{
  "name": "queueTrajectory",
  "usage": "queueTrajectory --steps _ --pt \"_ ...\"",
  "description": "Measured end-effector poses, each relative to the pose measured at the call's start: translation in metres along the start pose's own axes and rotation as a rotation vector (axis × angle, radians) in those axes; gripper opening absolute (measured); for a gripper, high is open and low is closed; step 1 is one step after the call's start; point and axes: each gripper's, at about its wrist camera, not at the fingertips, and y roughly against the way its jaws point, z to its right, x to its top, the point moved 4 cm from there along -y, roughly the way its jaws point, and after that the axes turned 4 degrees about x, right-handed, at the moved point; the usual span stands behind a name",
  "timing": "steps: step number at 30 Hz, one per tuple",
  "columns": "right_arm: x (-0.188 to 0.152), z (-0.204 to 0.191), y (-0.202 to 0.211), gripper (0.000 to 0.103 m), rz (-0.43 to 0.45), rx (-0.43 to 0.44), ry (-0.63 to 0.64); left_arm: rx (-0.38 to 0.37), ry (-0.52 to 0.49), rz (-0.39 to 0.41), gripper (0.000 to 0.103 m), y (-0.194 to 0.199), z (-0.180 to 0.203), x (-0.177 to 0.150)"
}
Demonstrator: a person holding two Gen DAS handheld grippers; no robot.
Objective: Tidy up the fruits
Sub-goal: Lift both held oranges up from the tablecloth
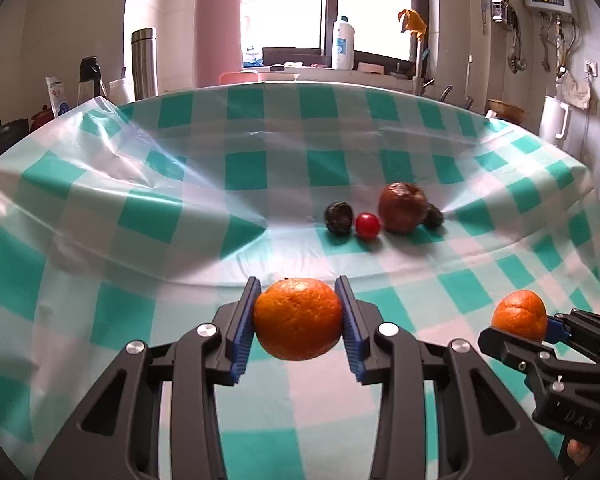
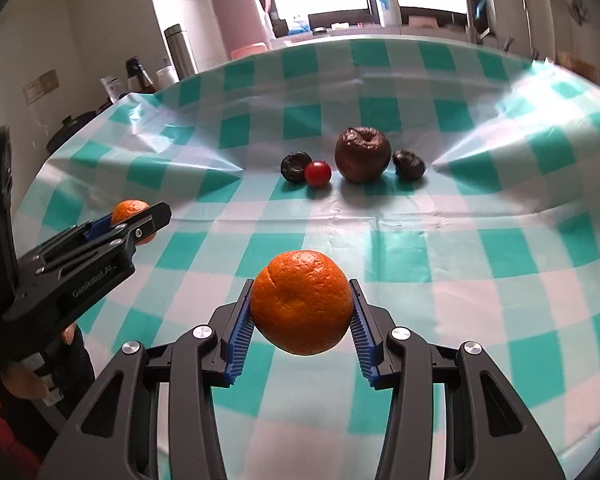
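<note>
While each orange sits clamped between blue pads, left gripper (image 1: 299,320) and right gripper (image 2: 302,308) grip one orange apiece.

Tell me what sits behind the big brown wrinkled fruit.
A small dark fruit peeks out behind the brown wrinkled fruit; in the left view, the brown one hides its left part.

Pink thermos (image 1: 217,28) and steel flask (image 1: 144,62) behind checkered tablecloth (image 1: 260,168).
</note>
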Motion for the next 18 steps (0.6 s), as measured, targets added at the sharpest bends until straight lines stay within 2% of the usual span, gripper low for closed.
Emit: queueTrajectory --steps 6,18 --pt "-0.016 0.007 0.035 0.045 0.037 -0.029 0.030 -0.040 -0.073 0.001 0.039 0.026 0.032 -0.016" --pt "-0.058 0.067 0.102 0.045 0.088 -0.101 -0.058 -0.153 -0.251 -0.006 0.039 0.061 0.122 -0.043"
